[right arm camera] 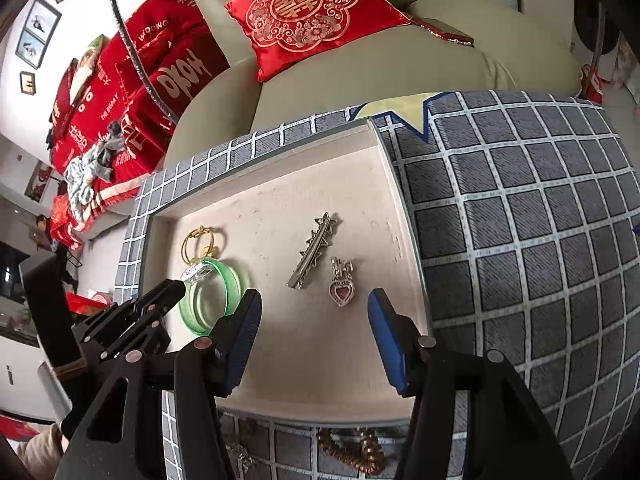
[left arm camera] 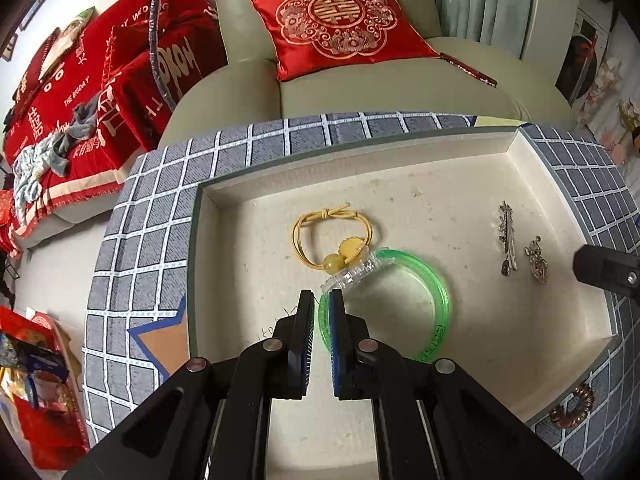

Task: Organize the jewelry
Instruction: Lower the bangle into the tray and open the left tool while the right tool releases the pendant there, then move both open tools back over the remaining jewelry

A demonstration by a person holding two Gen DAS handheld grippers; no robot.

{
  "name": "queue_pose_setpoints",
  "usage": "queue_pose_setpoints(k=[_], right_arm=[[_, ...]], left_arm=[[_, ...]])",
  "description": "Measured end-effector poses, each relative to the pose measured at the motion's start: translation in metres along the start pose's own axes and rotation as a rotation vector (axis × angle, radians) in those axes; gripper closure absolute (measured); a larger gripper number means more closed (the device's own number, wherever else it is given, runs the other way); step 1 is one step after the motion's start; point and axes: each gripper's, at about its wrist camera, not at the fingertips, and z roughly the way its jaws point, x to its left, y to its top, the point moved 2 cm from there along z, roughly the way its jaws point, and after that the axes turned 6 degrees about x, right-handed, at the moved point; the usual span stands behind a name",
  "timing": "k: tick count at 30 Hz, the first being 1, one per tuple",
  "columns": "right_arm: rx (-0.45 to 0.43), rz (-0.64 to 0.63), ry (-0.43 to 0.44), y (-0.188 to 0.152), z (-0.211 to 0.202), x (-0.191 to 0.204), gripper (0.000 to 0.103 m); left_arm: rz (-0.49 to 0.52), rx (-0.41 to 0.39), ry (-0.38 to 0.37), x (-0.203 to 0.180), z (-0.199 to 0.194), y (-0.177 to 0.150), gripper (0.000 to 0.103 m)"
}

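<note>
- Inside the shallow cream tray (left arm camera: 400,184), which sits on a grey checked cloth (right arm camera: 520,220), the left gripper (left arm camera: 322,308) has its blue-padded jaws nearly together, pinching the near-left rim of the green bangle (left arm camera: 438,292).
- That bangle lies in the tray's left half, toward the near edge, its rim running between the two pads.
- Across the bangle's far-left rim rests a clear plastic hair claw (left arm camera: 352,274), and touching that, a little farther from me, is a yellow elastic hair tie (left arm camera: 332,236) with amber beads.
- Over the tray's right half, the right gripper (right arm camera: 314,312) hangs with its jaws spread wide and nothing between them.
- Just beyond its fingertips lies a heart pendant (right arm camera: 341,285) with a red stone, and beside it, on its left, a silver star hair clip (right arm camera: 314,252) lying on a slant; the two are close but apart.
- On the cloth outside the tray's near edge sits a coppery bead bracelet (right arm camera: 354,454), partly hidden by the right gripper.
- Behind the tray stands a pale green sofa (left arm camera: 248,12) carrying a red embroidered cushion (left arm camera: 340,20).
</note>
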Motion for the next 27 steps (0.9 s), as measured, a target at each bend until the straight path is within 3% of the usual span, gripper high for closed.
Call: queue_pose_setpoints(k=[6, 7, 8, 9, 10, 13, 20, 27], right_arm=[[-0.012, 0.021, 0.02, -0.009, -0.012, -0.003, 0.042], [-0.016, 0.021, 0.021, -0.01, -0.014, -0.003, 0.037], [-0.022, 0.023, 0.024, -0.011, -0.016, -0.003, 0.031], [-0.031, 0.024, 0.03, -0.013, -0.02, -0.003, 0.028], [-0.039, 0.027, 0.034, -0.016, -0.023, -0.002, 0.027], [-0.065, 0.035, 0.048, -0.022, -0.034, -0.002, 0.016], [-0.171, 0.03, 0.079, -0.045, -0.059, -0.001, 0.015], [-0.049, 0.028, 0.024, -0.074, -0.058, -0.002, 0.015]], left_arm=[[-0.022, -0.014, -0.027, 0.005, -0.007, -0.002, 0.08], [-0.026, -0.015, -0.029, 0.006, -0.008, -0.003, 0.073], [-0.031, -0.015, -0.028, 0.007, -0.01, -0.004, 0.021], [-0.047, -0.018, -0.006, 0.009, -0.012, -0.006, 0.0], [-0.056, -0.061, 0.014, 0.011, -0.017, -0.007, 0.0], [-0.036, -0.067, 0.005, 0.012, -0.021, -0.012, 0.0], [-0.034, -0.082, -0.017, 0.02, -0.044, -0.034, 0.0], [0.014, -0.068, -0.065, 0.021, -0.068, -0.074, 0.0]])
